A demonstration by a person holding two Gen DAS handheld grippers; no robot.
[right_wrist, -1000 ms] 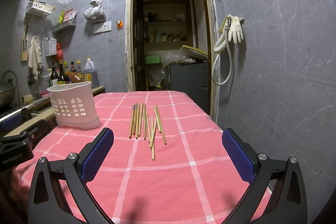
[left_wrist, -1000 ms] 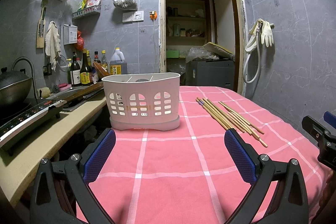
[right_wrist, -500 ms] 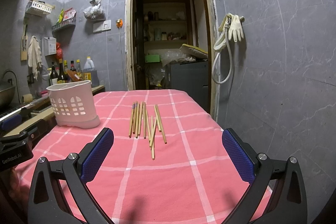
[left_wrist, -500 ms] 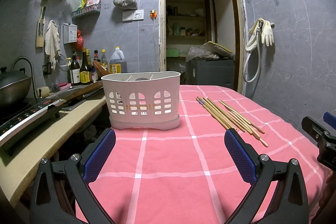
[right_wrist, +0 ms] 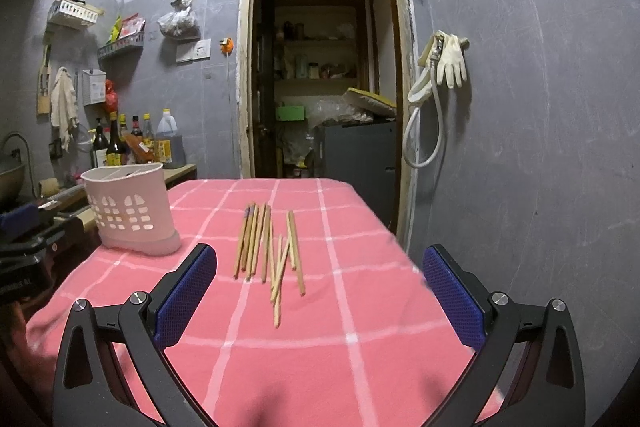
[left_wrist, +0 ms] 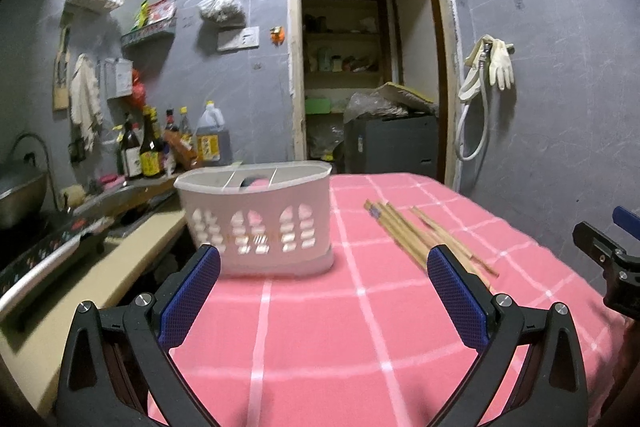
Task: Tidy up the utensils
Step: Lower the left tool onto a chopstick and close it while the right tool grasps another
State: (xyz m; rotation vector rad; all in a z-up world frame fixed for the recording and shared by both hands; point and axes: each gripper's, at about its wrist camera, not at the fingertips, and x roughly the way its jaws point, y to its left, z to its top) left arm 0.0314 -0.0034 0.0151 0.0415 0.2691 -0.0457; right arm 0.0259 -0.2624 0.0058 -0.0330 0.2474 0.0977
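Several wooden chopsticks (right_wrist: 268, 247) lie loose on the pink checked tablecloth (right_wrist: 320, 347); they also show in the left wrist view (left_wrist: 416, 235). A white slotted utensil holder (left_wrist: 256, 219) stands upright at the table's left edge, also seen in the right wrist view (right_wrist: 128, 211). My left gripper (left_wrist: 324, 291) is open and empty, above the cloth just in front of the holder. My right gripper (right_wrist: 320, 295) is open and empty, above the cloth just short of the chopsticks' near ends.
A kitchen counter (left_wrist: 100, 275) with a stove and wok runs along the left, with bottles (left_wrist: 148, 147) at its back. The table (right_wrist: 380, 227) drops off at the right near the grey wall. An open doorway (right_wrist: 320, 87) lies beyond the table.
Both grippers have moved forward and lifted a little: the holder and chopsticks now sit closer and lower in view. Both stay open and empty.
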